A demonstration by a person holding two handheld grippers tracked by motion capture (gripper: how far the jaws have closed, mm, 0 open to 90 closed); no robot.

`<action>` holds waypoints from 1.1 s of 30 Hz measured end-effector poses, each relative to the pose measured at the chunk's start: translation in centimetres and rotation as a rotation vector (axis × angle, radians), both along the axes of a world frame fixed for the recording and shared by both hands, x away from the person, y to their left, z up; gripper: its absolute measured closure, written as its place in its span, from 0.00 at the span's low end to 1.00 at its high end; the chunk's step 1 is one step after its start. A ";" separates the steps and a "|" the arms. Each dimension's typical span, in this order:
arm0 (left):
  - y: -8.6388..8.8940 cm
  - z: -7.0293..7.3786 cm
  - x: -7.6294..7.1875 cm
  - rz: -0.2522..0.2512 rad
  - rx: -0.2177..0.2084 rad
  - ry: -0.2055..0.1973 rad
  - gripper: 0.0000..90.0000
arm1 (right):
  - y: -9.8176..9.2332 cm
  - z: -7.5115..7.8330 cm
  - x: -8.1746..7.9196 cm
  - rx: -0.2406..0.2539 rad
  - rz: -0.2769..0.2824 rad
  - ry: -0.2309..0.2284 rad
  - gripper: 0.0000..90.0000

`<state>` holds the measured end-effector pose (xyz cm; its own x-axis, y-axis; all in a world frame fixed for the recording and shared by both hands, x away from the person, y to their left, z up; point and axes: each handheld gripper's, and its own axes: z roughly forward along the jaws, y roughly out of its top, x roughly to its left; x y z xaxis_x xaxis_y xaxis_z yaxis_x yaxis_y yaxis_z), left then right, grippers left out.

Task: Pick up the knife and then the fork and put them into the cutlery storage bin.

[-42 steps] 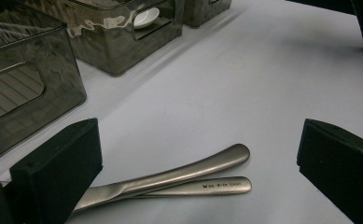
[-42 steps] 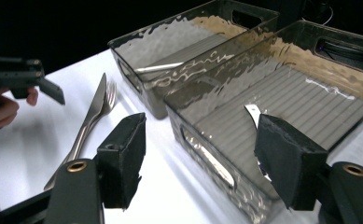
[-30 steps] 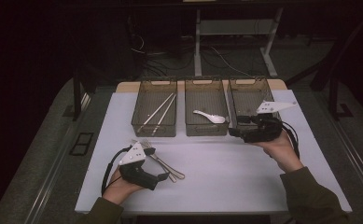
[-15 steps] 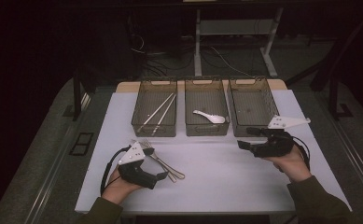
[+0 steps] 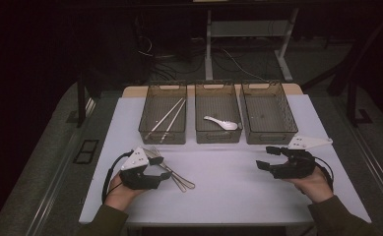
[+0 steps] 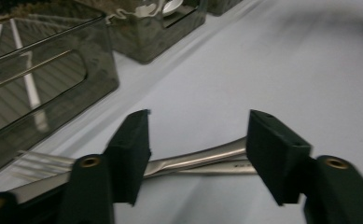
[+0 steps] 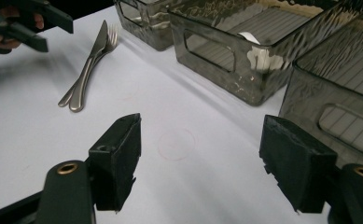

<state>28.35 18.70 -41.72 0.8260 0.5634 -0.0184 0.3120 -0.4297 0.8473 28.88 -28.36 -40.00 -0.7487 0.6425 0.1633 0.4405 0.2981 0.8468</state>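
**Spotter:** Cutlery first. Your fork [image 5: 165, 164] and knife [image 5: 176, 178] lie together on the white table [image 5: 228, 196], lower left of the high view, just below the left bin [image 5: 163, 112]. In the right gripper view they sit at the upper left, tines and blade tip side by side, handles touching.

**Operator:** And my left gripper?

**Spotter:** Your left gripper [image 6: 195, 140] is down over those two pieces. In the left gripper view the handles run across the gap between the jaws, low in the frame. The jaws have just been closing and stand about half apart; the left pad looks to be at the metal, the right pad is clear of it, so you have no grip on them.

**Operator:** Right side?

**Spotter:** Your right gripper [image 5: 270, 158] hovers at the lower right of the high view, just below the right bin [image 5: 268, 112], pointing toward the middle of the table. In the right gripper view its jaws stand moderately wide with bare tabletop between them.

**Operator:** What is in the bins?

**Spotter:** Chopsticks [image 5: 167, 118] lie slanted in the left bin, upper centre of the high view. A white spoon [image 5: 221, 123] lies in the middle bin [image 5: 217, 112].
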 end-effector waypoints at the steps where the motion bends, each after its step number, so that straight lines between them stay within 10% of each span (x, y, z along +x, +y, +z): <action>1: 0.1 0.1 0.2 0.017 0.019 -0.008 0.56 | 0.0 0.0 -0.1 0.000 0.000 0.002 0.32; 10: 1.0 0.2 2.9 0.087 0.116 0.020 0.98 | -0.3 -0.4 -0.5 -0.009 -0.002 0.010 0.32; 33: 0.2 -1.9 7.5 0.064 0.254 0.086 0.99 | -0.6 -0.6 -0.4 -0.005 -0.012 0.016 0.33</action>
